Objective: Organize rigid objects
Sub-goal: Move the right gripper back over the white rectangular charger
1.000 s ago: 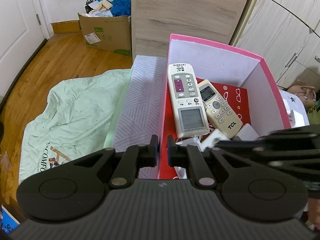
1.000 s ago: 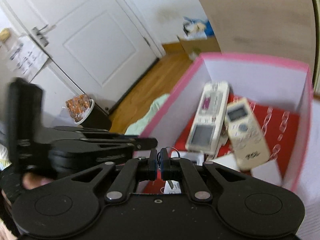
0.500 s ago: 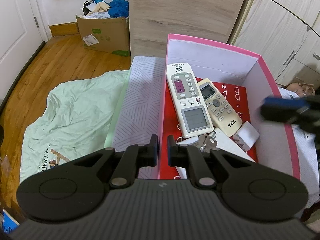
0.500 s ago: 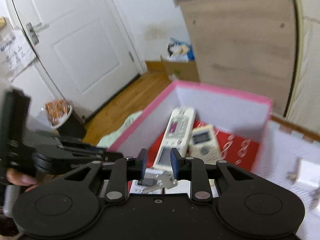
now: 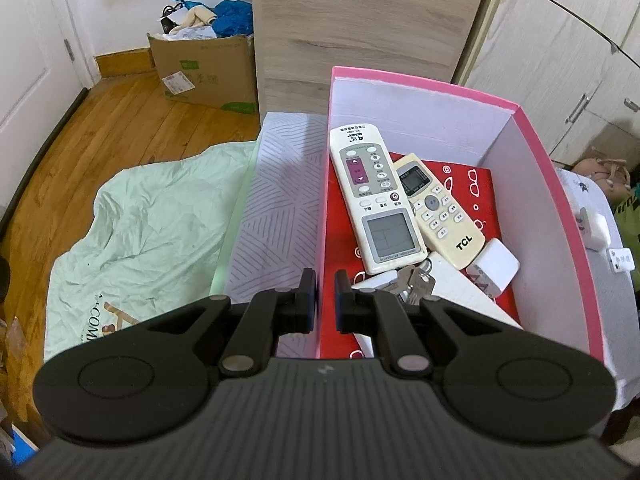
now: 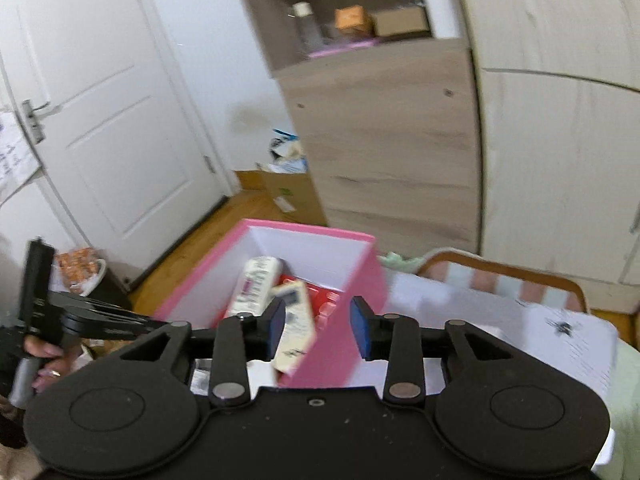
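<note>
A pink box [image 5: 556, 208] with a red bottom stands on the bed. In it lie a large white remote [image 5: 374, 200], a cream TCL remote [image 5: 438, 210], a bunch of keys [image 5: 412, 284] and a white adapter [image 5: 494, 266]. My left gripper [image 5: 326, 300] is shut on the box's near left wall. My right gripper [image 6: 318, 326] is open and empty, raised above the box's right wall [image 6: 340, 320]. The left gripper [image 6: 80, 320] shows at the left of the right wrist view.
A white charger [image 5: 592, 226] and a small white plug [image 5: 620, 260] lie on the bed right of the box. A green sheet [image 5: 140, 224] hangs left. A cardboard box [image 5: 208, 68], a wooden cabinet [image 5: 360, 28] and a white door [image 6: 100, 120] stand behind.
My right gripper opened, let the keys drop into the box, and pulled up and back to the right. The left gripper has stayed on the box wall.
</note>
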The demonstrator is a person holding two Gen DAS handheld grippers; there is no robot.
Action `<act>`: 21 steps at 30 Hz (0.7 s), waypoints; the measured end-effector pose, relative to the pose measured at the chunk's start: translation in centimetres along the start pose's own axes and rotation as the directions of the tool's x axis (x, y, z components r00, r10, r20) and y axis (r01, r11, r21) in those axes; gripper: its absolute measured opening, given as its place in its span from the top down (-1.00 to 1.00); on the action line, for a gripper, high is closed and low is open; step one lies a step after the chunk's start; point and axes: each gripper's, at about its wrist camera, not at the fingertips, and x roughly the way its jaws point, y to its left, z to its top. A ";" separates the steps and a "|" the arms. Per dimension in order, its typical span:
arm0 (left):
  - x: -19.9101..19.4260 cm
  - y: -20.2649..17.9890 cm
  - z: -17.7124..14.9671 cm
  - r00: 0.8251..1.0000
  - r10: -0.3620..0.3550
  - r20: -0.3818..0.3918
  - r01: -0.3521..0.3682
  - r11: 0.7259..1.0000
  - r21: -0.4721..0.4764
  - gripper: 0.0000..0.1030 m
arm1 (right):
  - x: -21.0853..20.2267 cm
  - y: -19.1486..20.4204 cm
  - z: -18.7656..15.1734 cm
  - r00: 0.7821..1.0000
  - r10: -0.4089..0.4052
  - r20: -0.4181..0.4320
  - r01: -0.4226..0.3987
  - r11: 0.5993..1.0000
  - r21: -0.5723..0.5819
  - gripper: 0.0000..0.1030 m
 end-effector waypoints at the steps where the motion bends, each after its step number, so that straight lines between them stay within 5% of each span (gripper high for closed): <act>1: 0.0 -0.1 0.0 1.000 0.003 0.001 -0.003 1.000 0.007 0.86 | 0.2 -0.5 -0.2 1.000 -0.020 -0.010 0.020 1.000 0.002 0.09; 8: 0.0 -0.7 -0.1 1.000 0.023 0.006 -0.023 0.999 0.045 0.86 | 3.2 -4.1 -1.8 0.980 -0.189 -0.066 0.189 0.982 0.001 0.00; 10: 0.0 -0.8 -0.1 1.000 0.026 0.007 -0.026 0.998 0.054 0.86 | 3.9 -5.4 -2.1 0.977 -0.196 -0.085 0.201 0.977 0.063 -0.22; 13: 0.0 -0.9 -0.2 1.000 0.029 0.010 -0.030 0.997 0.070 0.86 | 4.9 -7.3 -2.6 0.980 -0.154 -0.123 0.174 0.970 0.171 -0.24; 21: -0.1 -0.8 -0.1 1.000 0.022 0.010 -0.023 0.997 0.072 0.86 | 7.7 -7.9 -3.2 0.962 -0.255 -0.099 0.263 0.961 0.081 -0.24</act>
